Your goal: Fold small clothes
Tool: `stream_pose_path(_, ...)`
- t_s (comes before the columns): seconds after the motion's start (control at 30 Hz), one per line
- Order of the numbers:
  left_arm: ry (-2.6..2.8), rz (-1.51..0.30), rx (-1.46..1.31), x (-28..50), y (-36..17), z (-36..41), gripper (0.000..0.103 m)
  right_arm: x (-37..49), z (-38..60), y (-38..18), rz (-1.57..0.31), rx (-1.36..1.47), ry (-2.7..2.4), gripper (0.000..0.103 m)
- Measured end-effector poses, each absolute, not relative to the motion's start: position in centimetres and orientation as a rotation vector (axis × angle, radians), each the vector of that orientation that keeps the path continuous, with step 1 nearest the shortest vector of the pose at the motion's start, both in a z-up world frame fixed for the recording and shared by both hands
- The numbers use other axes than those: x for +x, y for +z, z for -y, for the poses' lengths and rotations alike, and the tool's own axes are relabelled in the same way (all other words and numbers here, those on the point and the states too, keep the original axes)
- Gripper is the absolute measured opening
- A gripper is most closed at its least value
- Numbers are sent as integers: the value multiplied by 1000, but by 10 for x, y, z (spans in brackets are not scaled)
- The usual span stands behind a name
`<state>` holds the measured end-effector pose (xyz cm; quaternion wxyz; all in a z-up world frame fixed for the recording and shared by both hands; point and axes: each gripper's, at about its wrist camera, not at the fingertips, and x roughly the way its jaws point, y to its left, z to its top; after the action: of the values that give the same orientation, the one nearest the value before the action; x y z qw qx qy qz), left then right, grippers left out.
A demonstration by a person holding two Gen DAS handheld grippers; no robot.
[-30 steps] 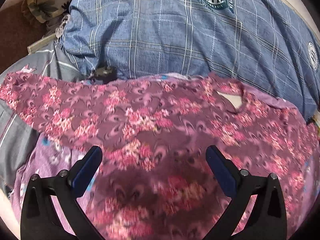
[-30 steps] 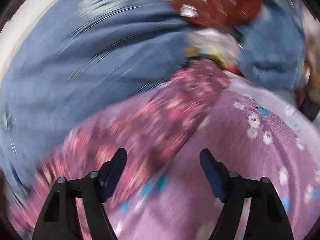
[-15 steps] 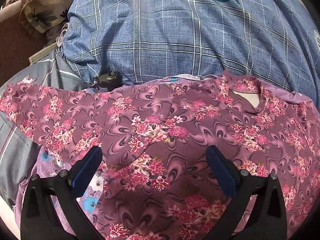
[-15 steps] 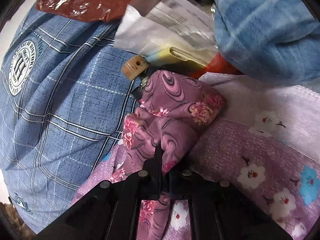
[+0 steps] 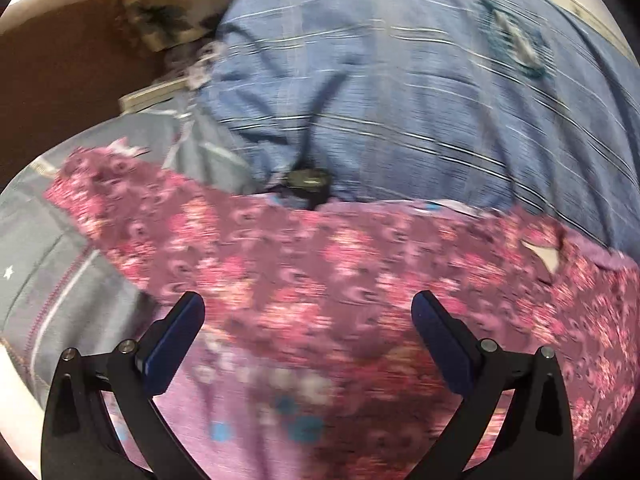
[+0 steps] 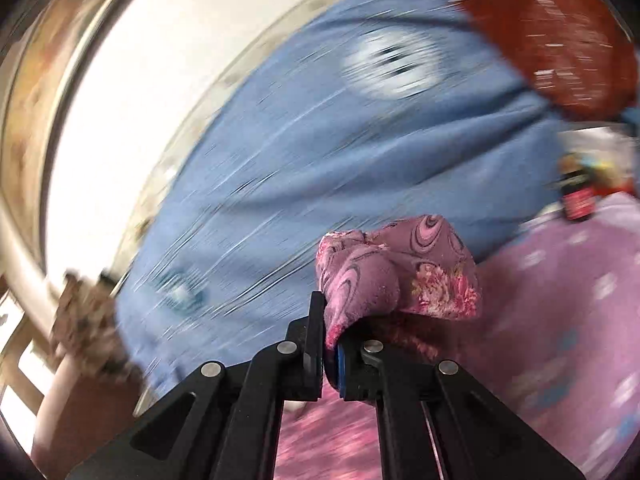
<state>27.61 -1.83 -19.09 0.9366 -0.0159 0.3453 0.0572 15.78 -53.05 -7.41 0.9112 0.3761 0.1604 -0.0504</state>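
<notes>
Right wrist view: right gripper (image 6: 330, 354) clamped on a bunched corner of the floral garment (image 6: 400, 276), lower centre of frame. Risk of slipping, judging by the thin pinch. Left wrist view: left gripper (image 5: 308, 320) spread apart, empty, hovering over the same garment, spread across mid-frame on the blue checked bedding (image 5: 400, 92).

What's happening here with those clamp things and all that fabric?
A person is folding a small floral garment spread on a bed, with a two-finger gripper in each hand. The right gripper is shut on a bunched corner of the garment, pinched between its fingers. The left gripper is open above the middle of the cloth, gripping nothing. A blue checked blanket lies behind. The fold is not yet made.
</notes>
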Motion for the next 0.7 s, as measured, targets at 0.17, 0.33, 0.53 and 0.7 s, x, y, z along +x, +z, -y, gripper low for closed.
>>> stream_pose_path(0.17,240,-717,-93,280,-186,-49,103,209,410,-76,-427,696,-2,4)
stream_pose_path(0.33,307,-722,-185,280,-182,-102,103,260,282,-123,-582,611,21,10)
stream_pose_path(0.53,318,-742,-260,284,-182,-129,103,297,166,-200,-858,580,109,78)
stream_pose_path(0.7,289,-749,-273,284,-181,-122,103,275,155,-198,-800,580,216,83)
